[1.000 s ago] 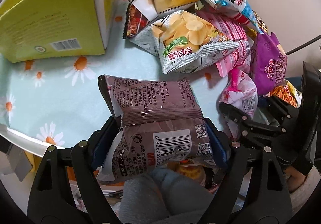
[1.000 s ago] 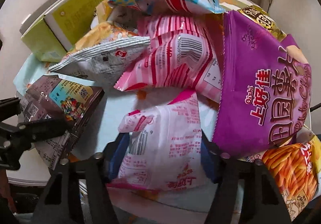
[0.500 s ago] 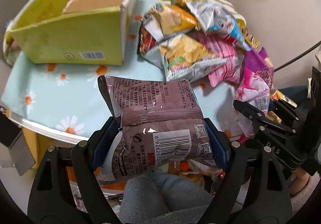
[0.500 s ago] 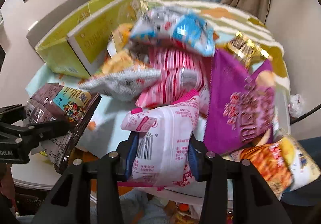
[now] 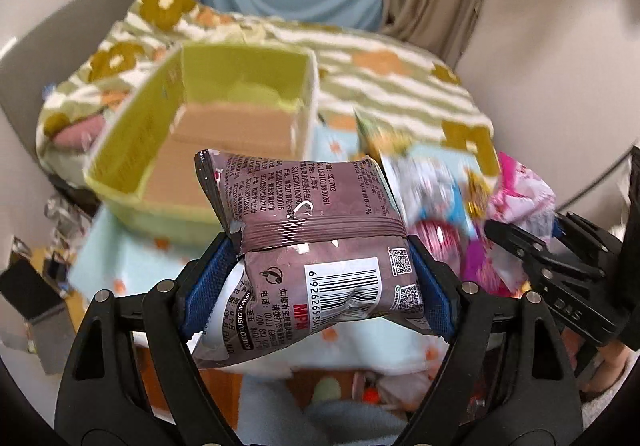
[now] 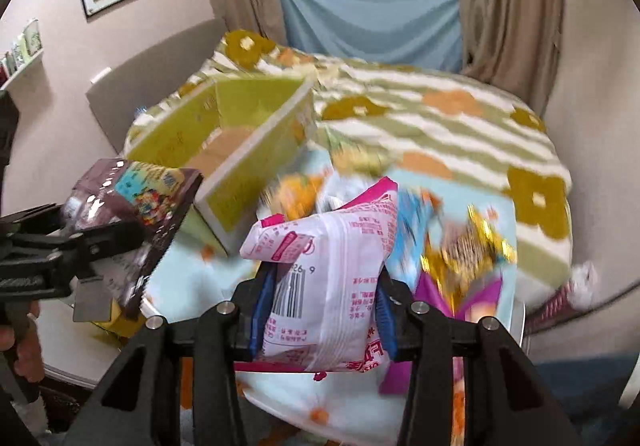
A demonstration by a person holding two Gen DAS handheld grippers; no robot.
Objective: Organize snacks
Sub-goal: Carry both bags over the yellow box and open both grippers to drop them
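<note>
snacks fill both my grippers. my left gripper (image 5: 316, 286) is clamped on a brown snack packet (image 5: 308, 242), barcode side facing me, held up in the air in front of the open yellow-green box (image 5: 132, 150). my right gripper (image 6: 322, 310) is squeezed around a pink-and-white snack packet (image 6: 332, 270), lifted above the pile of snack bags (image 6: 452, 246) lying on the daisy-print surface (image 6: 200, 286). the pile is blurred, though i can make out purple, gold, blue and orange wrappers. the box sits on the surface's far left side, its cardboard bottom bare where visible. a striped floral blanket (image 6: 440, 118) lies behind, with curtains (image 6: 504, 6) and a blue cloth (image 6: 368, 18) beyond.
</note>
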